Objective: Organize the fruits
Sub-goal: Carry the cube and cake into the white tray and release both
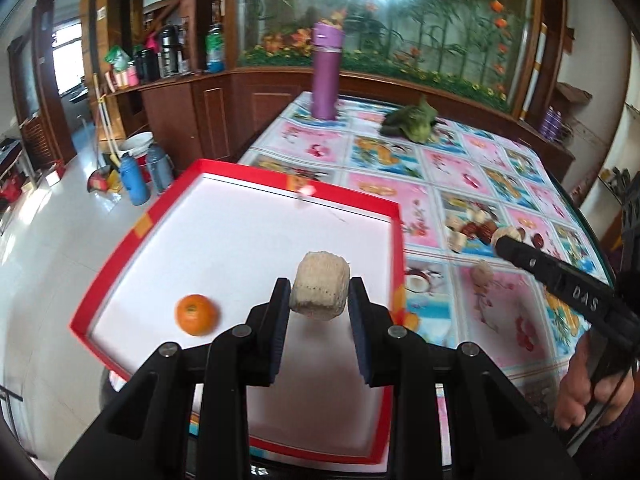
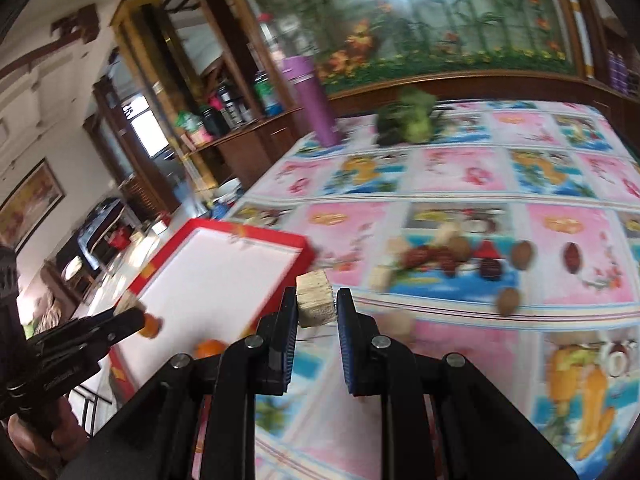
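My left gripper point(image 1: 319, 300) is shut on a pale, rough cylindrical chunk point(image 1: 320, 290) and holds it above the white floor of a red-rimmed tray point(image 1: 256, 176). An orange point(image 1: 197, 315) lies in the tray, left of the fingers. My right gripper point(image 2: 317, 306) is shut on a pale blocky chunk point(image 2: 315, 300), over the tablecloth just right of the tray point(image 2: 248, 236). The left wrist view shows the right gripper point(image 1: 500, 240) to the right of the tray. In the right wrist view, the left gripper point(image 2: 134, 318) is over the tray, by the orange point(image 2: 150, 326).
Dark red dates point(image 2: 424, 256), brown nuts point(image 2: 522, 254) and pale pieces point(image 2: 444, 234) are scattered on the patterned tablecloth right of the tray. A purple flask point(image 1: 325, 76) and a green leafy vegetable point(image 1: 412, 122) stand at the far end. A hand point(image 1: 580, 400) grips the right tool. The tray overhangs the table's left edge.
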Available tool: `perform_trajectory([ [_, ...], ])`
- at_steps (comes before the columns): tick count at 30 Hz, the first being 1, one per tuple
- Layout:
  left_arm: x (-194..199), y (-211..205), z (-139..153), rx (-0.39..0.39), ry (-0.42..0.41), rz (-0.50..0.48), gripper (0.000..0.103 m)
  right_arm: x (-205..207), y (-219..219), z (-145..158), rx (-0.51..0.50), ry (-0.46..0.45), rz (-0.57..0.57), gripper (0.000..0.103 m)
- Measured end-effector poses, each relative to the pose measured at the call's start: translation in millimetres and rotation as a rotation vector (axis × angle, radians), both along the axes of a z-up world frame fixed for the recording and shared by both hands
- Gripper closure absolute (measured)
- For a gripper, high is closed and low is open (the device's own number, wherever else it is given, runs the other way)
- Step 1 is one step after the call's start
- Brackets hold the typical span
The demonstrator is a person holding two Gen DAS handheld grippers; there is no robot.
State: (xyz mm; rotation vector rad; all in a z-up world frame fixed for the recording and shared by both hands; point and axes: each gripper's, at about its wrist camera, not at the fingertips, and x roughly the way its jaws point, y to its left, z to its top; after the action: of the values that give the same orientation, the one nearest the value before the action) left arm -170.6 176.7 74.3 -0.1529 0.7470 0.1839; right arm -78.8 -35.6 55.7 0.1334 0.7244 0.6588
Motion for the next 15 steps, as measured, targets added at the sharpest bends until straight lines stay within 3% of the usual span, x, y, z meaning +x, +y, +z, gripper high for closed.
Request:
perform_trajectory([
  [8,9.9,42.9,-10.8,0.002,0.009,0.105,0.072,7.5,85.8,-6.2,-0.053,0.02,0.139,0.086],
  [15,28.9,79.1,-25.6,-0.011,0.054,0.194,0.072,13.3,135.3,-19.7,-0.111,0.064,0.208,0.086],
])
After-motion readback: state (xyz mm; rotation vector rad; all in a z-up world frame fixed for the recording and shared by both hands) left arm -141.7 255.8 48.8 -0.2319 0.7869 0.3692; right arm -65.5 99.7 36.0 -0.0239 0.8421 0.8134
